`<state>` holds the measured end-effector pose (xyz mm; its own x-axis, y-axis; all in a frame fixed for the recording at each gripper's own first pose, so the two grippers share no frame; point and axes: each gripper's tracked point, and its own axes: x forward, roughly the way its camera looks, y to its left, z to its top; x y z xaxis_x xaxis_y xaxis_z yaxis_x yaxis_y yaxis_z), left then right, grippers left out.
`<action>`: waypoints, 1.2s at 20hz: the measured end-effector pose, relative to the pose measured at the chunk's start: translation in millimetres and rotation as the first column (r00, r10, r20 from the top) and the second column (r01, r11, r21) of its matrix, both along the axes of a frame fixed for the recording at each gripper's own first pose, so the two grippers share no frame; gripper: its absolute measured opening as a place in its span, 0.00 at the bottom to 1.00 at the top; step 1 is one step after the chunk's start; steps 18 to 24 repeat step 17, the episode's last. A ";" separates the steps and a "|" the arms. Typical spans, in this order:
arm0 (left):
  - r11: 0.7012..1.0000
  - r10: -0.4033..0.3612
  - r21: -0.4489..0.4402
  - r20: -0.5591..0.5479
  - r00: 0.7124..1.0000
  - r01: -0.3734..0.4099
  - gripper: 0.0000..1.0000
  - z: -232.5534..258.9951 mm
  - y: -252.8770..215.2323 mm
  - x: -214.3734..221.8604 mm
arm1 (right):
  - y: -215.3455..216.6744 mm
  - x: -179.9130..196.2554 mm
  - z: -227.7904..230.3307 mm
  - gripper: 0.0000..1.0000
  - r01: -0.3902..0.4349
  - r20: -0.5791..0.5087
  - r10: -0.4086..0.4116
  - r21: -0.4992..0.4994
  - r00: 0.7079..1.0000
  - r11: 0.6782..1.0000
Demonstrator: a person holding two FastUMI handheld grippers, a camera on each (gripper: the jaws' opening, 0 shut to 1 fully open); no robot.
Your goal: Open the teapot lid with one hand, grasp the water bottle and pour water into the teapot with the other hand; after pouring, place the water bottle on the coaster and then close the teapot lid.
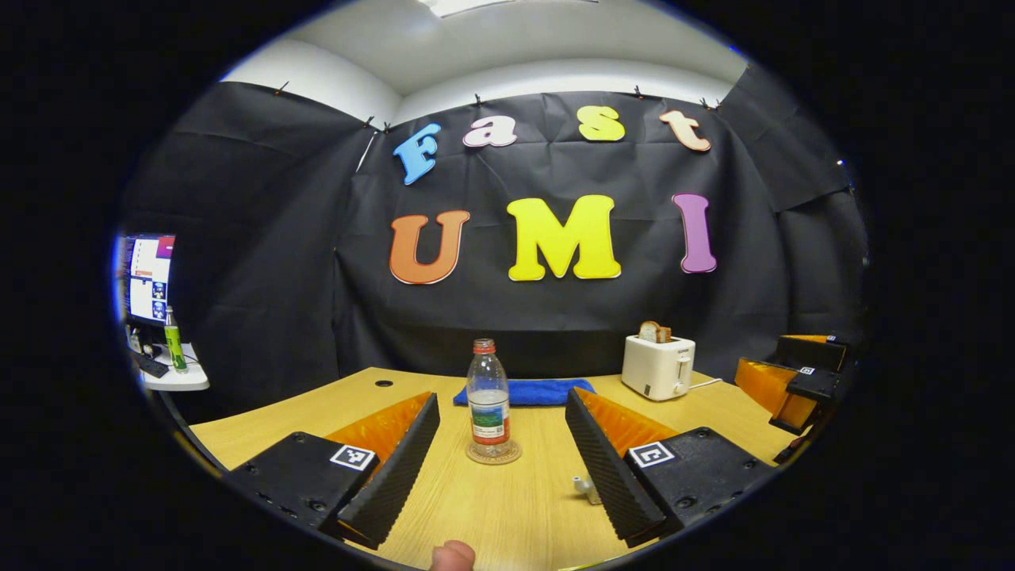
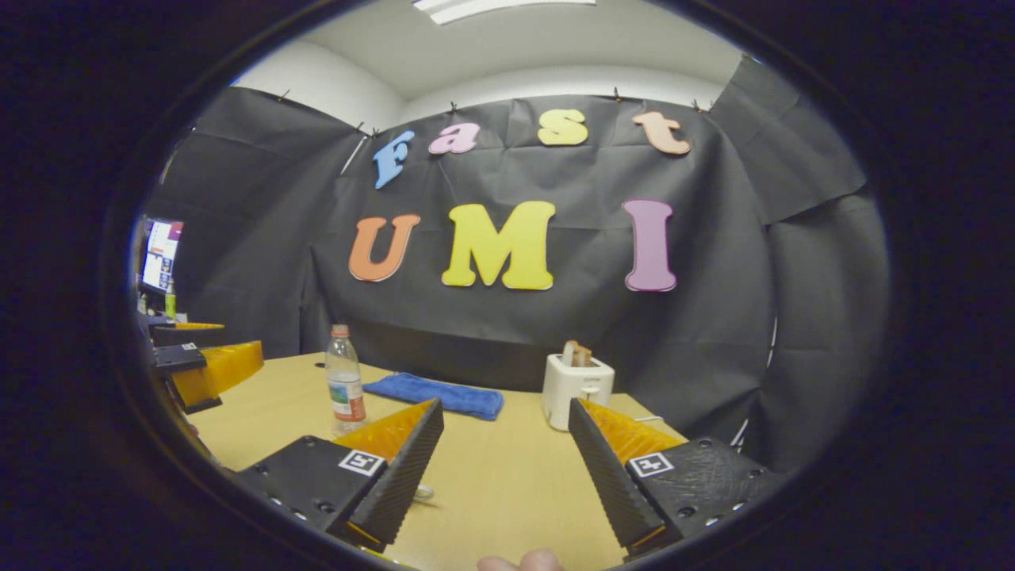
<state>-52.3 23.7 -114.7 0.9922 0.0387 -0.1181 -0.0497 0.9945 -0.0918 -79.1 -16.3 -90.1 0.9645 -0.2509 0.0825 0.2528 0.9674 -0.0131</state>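
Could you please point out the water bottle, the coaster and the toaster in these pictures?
water bottle [image 1: 488, 396]: left gripper view, clear body.
coaster [image 1: 511, 457]: left gripper view, right rim.
toaster [image 1: 656, 366]: left gripper view, front face.

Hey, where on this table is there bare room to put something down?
Bare wood lies between the water bottle on its coaster and the table's near edge, and left of the bottle. The back is crowded: blue cloth, toaster.
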 end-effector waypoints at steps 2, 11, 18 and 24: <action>1.000 0.004 -0.009 0.011 1.000 -0.004 1.00 7.3 -6.5 -6.4 | -8.3 -18.3 0.3 0.95 0.034 0.007 -0.034 0.010 0.999 0.999; 1.000 0.021 0.022 0.061 0.998 -0.022 1.00 23.0 4.8 -12.6 | -4.9 -21.7 -1.6 0.97 0.070 0.001 -0.070 0.059 0.998 0.996; 0.997 0.033 0.069 0.056 0.998 -0.037 1.00 18.3 13.9 -5.5 | 11.0 -5.1 -3.4 0.98 0.045 -0.032 -0.043 0.054 0.999 0.998; 0.997 0.033 0.069 0.056 0.998 -0.037 1.00 18.3 13.9 -5.5 | 11.0 -5.1 -3.4 0.98 0.045 -0.032 -0.043 0.054 0.999 0.998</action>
